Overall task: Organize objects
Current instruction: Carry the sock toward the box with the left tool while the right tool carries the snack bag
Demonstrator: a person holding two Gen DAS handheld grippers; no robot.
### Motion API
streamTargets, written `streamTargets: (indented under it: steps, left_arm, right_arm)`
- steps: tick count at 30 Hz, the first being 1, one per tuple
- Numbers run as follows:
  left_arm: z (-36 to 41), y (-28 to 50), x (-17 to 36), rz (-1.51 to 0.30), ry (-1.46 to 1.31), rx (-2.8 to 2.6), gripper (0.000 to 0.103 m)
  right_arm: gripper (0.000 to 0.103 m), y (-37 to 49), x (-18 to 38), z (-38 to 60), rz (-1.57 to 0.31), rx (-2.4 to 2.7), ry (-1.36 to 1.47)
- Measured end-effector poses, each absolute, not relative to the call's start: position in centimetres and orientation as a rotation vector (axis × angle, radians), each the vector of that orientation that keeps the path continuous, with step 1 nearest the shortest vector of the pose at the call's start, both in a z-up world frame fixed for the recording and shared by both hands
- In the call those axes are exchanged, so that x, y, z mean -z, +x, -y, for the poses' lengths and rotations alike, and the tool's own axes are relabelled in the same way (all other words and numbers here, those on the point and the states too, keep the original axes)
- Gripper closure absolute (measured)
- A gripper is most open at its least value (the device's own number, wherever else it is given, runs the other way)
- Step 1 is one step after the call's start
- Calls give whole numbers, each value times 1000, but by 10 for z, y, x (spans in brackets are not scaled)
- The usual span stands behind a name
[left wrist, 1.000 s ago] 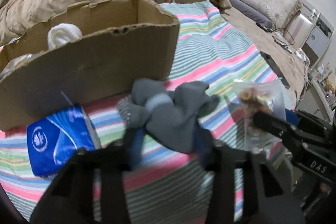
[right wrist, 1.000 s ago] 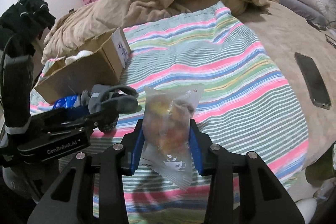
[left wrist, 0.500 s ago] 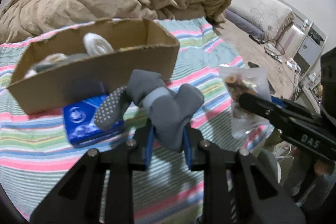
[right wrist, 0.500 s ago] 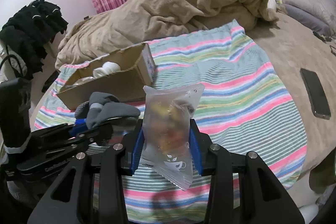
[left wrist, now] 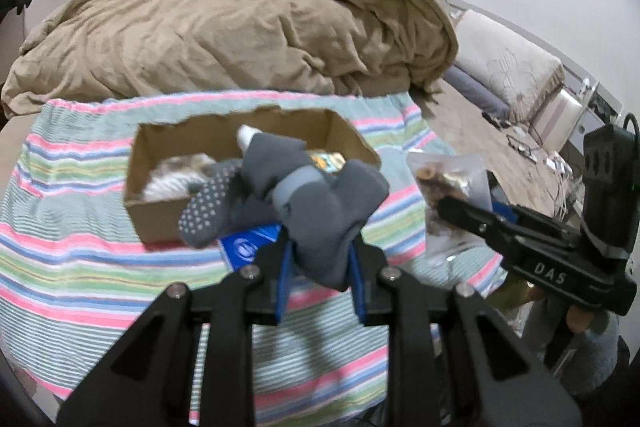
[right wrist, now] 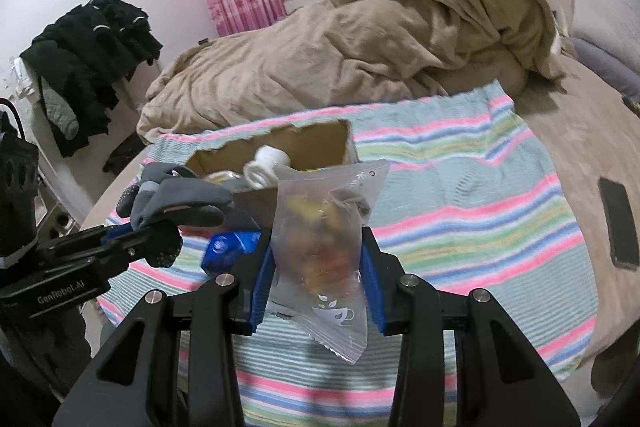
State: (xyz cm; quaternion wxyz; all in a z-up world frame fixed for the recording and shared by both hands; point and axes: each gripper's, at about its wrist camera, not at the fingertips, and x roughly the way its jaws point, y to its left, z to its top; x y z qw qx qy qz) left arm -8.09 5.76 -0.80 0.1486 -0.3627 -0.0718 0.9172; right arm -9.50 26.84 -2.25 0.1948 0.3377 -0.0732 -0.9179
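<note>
Striped blanket (left wrist: pixel 80 267) on the bed, cardboard box (left wrist: pixel 160 223) at its middle, both my grippers loaded above it.

My left gripper (left wrist: pixel 318 267) pinches a bundle of grey socks (left wrist: pixel 320 203) held in the air just near of the box; a blue packet (left wrist: pixel 248 247) lies on the blanket against the box's near wall. My right gripper (right wrist: pixel 318 275) clamps a clear snack bag (right wrist: pixel 324 239), upright, to the right of the socks. A white roll (right wrist: pixel 266 163) sits inside the box. Far behind lies a rumpled tan duvet (right wrist: pixel 360 59); a phone (right wrist: pixel 618 223) rests far right.
</note>
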Motion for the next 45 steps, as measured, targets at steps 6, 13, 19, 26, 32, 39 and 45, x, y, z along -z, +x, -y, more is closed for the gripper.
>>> streamTargets:
  steps: [6, 13, 19, 26, 32, 39, 45]
  left_arm:
    - [-41, -89, -6, 220, -1018, -2664, 78]
    - [-26, -112, -17, 249, -993, -2688, 78]
    - [-9, -134, -14, 269, -995, -2711, 78]
    - [12, -172, 11, 264, -1069, -2735, 78]
    - [35, -201, 40, 323, -1150, -2735, 78]
    - [42, -224, 56, 360, -1214, -2681, 74]
    - [39, -229, 63, 369, -1263, -2649, 66]
  right_arm:
    - [61, -108, 5, -255, 184, 2566, 907]
    - [61, -132, -6, -241, 155, 2556, 896]
    - [61, -162, -15, -228, 108, 2545, 891]
    - [60, -200, -3, -216, 117, 2516, 946]
    - [60, -228, 25, -208, 141, 2481, 1033]
    - [60, -249, 47, -199, 159, 2446, 1096]
    - [48, -252, 51, -194, 145, 2474, 1096]
